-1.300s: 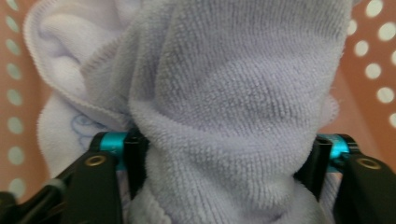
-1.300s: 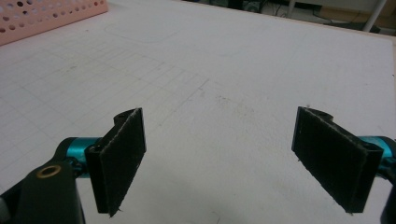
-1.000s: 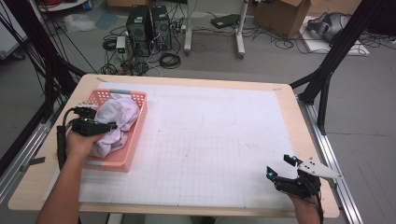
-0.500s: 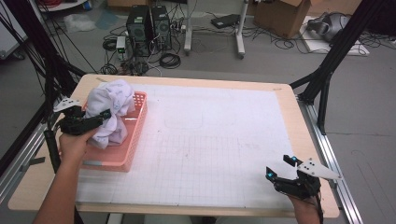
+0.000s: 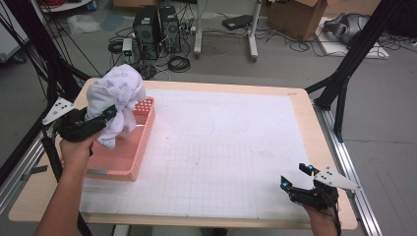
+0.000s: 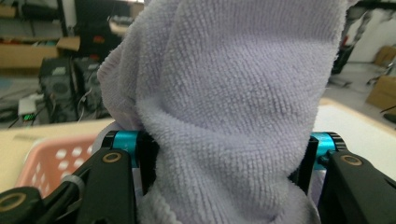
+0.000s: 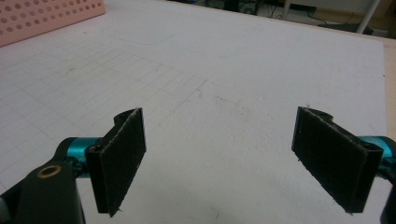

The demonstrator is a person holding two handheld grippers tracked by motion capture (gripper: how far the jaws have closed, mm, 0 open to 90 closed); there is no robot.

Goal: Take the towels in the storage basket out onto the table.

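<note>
Clamping a bunched lavender towel (image 5: 117, 101) between its jaws, the left hand-held gripper (image 5: 101, 119) holds the cloth up over the far end of the pink perforated basket (image 5: 129, 160), high enough that the loose folds hang clear of the rim rather than drag on it. From the left gripper view the terry cloth (image 6: 224, 107) is squeezed into a thick waist between the two black jaws, which explains why they stand fairly wide apart: there is a lot of fabric in the bite, and a grip on the middle of the bundle keeps most of it together. The basket sits at the left edge of the counter (image 5: 226, 147), leaving the gridded white mat open beside it, a likely spot for the towel to be laid out. Over at the near right corner, the right hand-held gripper (image 5: 299, 184) waits low above the mat, its jaws spread wide with nothing between them, the felt pads (image 7: 122, 158) facing each other, apparently parked ready to take a corner.
</note>
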